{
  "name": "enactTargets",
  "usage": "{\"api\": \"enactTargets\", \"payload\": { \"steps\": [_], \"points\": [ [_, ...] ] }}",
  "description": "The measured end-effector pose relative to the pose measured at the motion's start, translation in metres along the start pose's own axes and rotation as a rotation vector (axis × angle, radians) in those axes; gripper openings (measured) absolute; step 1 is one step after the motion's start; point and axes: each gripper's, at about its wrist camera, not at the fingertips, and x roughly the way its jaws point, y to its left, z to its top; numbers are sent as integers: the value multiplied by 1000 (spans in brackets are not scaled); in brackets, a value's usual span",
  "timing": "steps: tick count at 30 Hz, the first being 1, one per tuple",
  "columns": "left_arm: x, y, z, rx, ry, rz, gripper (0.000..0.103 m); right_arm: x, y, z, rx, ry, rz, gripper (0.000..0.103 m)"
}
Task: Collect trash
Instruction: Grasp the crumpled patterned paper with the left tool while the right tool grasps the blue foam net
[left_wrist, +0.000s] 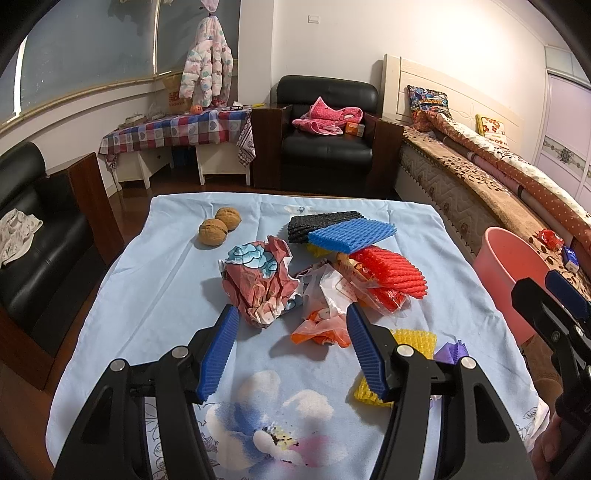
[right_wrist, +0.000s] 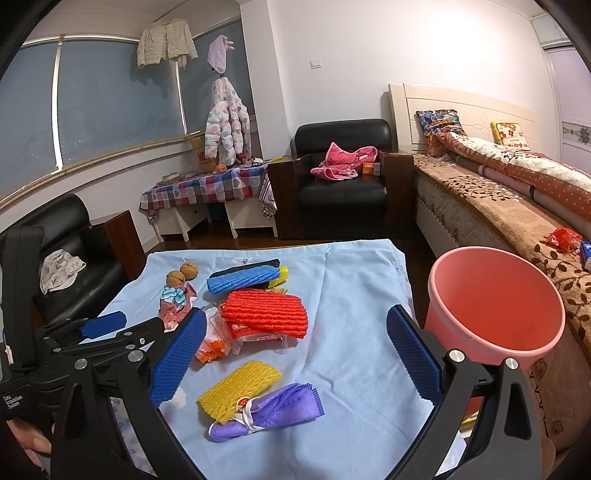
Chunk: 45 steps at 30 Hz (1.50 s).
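Trash lies on a light blue cloth (left_wrist: 166, 280) over the table: a crumpled red patterned wrapper (left_wrist: 260, 282), an orange plastic scrap (left_wrist: 321, 332), a clear red-printed bag (right_wrist: 255, 330), red (left_wrist: 388, 271), blue (left_wrist: 351, 236), black (left_wrist: 321, 221) and yellow (right_wrist: 240, 389) foam nets, and a purple mask (right_wrist: 269, 410). My left gripper (left_wrist: 291, 325) is open and empty, just in front of the crumpled wrapper. My right gripper (right_wrist: 295, 336) is open and empty above the cloth, left of the pink bucket (right_wrist: 495, 302). The bucket looks empty.
Two walnuts (left_wrist: 219, 225) sit at the far left of the cloth. A bed (right_wrist: 498, 206) runs along the right, behind the bucket. Black armchairs stand at the left (left_wrist: 33, 229) and far end (left_wrist: 327, 144). A checkered side table (left_wrist: 177, 131) stands by the window.
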Motion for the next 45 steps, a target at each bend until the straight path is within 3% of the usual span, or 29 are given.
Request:
{"api": "enactTargets", "payload": {
  "steps": [22, 31, 34, 45],
  "points": [
    [-4, 5, -2, -3, 2, -2, 61, 4, 1, -2, -5, 0, 2, 99],
    [-5, 37, -11, -40, -22, -12, 61, 0, 10, -10, -7, 24, -4, 98],
    [-7, 51, -13, -65, -21, -17, 61, 1, 4, -13, -2, 46, -1, 94],
    [18, 77, -10, -171, 76, -105, 60, 18, 1, -16, -14, 90, 51, 93]
  ]
}}
